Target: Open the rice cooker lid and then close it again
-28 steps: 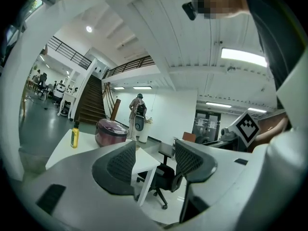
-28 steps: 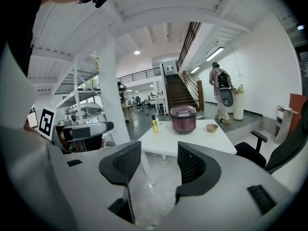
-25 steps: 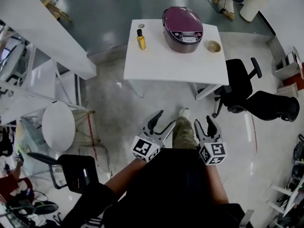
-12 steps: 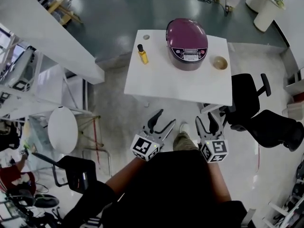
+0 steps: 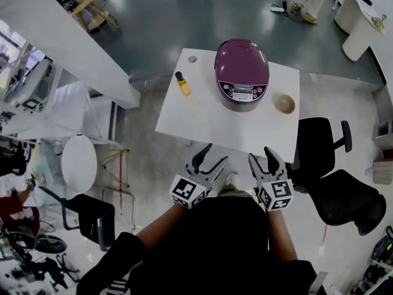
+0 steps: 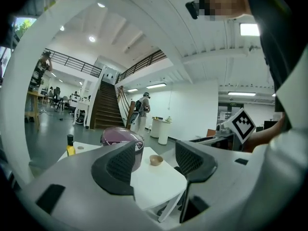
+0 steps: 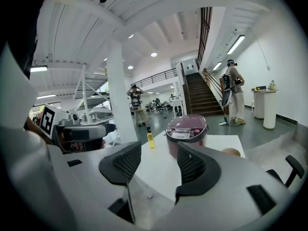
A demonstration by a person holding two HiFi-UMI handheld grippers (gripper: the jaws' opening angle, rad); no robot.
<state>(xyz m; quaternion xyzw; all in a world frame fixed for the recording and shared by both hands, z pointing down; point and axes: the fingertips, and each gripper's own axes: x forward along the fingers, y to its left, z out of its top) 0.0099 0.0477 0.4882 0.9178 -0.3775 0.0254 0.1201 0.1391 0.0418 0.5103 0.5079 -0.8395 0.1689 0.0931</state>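
Note:
A maroon rice cooker (image 5: 242,72) with its lid down stands at the back of a white table (image 5: 202,118); it also shows as the rice cooker (image 7: 186,129) in the right gripper view and the rice cooker (image 6: 120,137) partly behind a jaw in the left gripper view. My left gripper (image 5: 207,159) is open and empty, short of the table's near edge. My right gripper (image 5: 263,160) is open too, just off that edge. Both are well away from the cooker.
On the table stand a yellow bottle (image 5: 182,84), a small round cap (image 5: 192,59) and a wooden bowl (image 5: 284,103). A black office chair (image 5: 319,146) stands right of the table. A white counter (image 5: 67,48) runs at the left, with a round white stool (image 5: 78,164) below it.
The table and cooker have come nearer as I step forward. Both grippers stay open and held in front of my body, now almost at the table's near edge.

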